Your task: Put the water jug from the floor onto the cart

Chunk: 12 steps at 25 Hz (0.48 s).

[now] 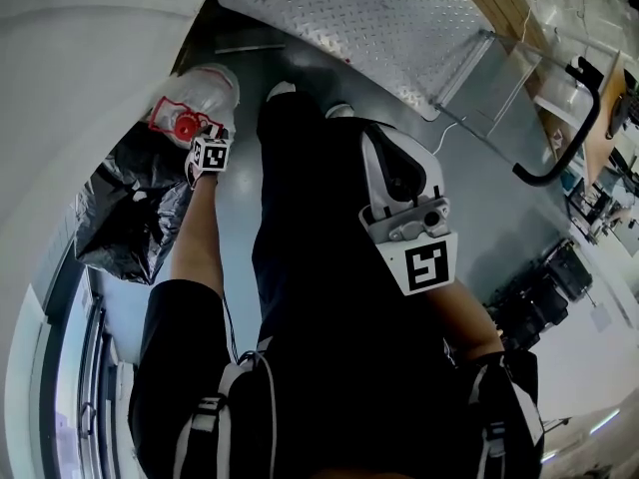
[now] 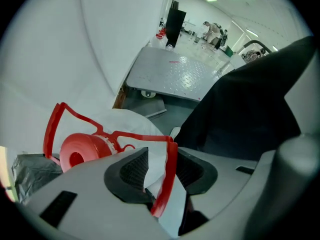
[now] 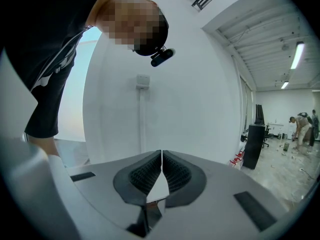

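Closest in, the right gripper (image 3: 161,170) is held up against the person's body, tipped toward the ceiling, its jaws pressed together on nothing; it has no part in the work at this moment.

Lower down, the left gripper (image 2: 162,176) reaches to the water jug (image 1: 205,93), which stands on the grey floor (image 1: 489,218) just beside the person's foot and against a curved white wall (image 1: 80,48). The gripper's jaws stand apart, astride the jug's thin red handle (image 2: 169,171). The strap runs down into the gap close to one pad, but the gap looks wider than the strap, so I judge the jaws not yet clamped. The red cap (image 2: 80,151) sits just beyond the jaws, and a crumpled black bag (image 1: 130,208) lies next to the jug.

Farther off, the cart (image 1: 349,13) waits with its checker-plate deck bare and its black push bar (image 1: 569,138) at the far end, a short step from the jug.

So the task looks barely begun. The handle is lined up, but closing on it, lifting the jug and carrying it to the deck all remain — and a full jug on so slim a strap would likely swing.
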### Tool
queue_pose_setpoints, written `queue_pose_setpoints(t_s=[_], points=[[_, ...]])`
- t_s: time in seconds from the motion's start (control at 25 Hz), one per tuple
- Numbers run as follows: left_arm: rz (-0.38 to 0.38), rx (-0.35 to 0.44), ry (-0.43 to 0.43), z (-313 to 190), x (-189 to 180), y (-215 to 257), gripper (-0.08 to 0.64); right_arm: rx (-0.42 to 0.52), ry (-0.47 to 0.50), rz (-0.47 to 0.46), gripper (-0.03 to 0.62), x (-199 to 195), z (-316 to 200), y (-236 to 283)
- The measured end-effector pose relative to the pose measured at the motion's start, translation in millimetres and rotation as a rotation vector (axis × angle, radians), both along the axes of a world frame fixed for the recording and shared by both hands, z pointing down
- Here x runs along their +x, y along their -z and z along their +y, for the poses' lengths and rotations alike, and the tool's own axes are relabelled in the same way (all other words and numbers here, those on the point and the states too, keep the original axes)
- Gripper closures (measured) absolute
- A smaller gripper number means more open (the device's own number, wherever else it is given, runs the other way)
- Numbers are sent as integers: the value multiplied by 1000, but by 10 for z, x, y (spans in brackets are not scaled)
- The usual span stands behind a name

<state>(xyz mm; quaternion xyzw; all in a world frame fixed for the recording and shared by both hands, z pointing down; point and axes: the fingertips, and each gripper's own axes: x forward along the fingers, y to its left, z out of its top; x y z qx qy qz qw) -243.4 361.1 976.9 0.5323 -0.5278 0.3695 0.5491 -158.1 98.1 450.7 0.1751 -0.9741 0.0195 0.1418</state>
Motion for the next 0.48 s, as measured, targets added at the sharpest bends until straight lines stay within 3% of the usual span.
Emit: queue_pose_setpoints(t_s=[0.16,0.32,0.48], points=[[22,-31,-28,38,36,-34,409,-13,10,3,572,-60,54,-34],[28,-32,-85,38,117,-35,506,-26,25,7,572,-125,146,-45],[26,-27,-112,36,111,-23,514,-19,26,8,574,-172,161,7]])
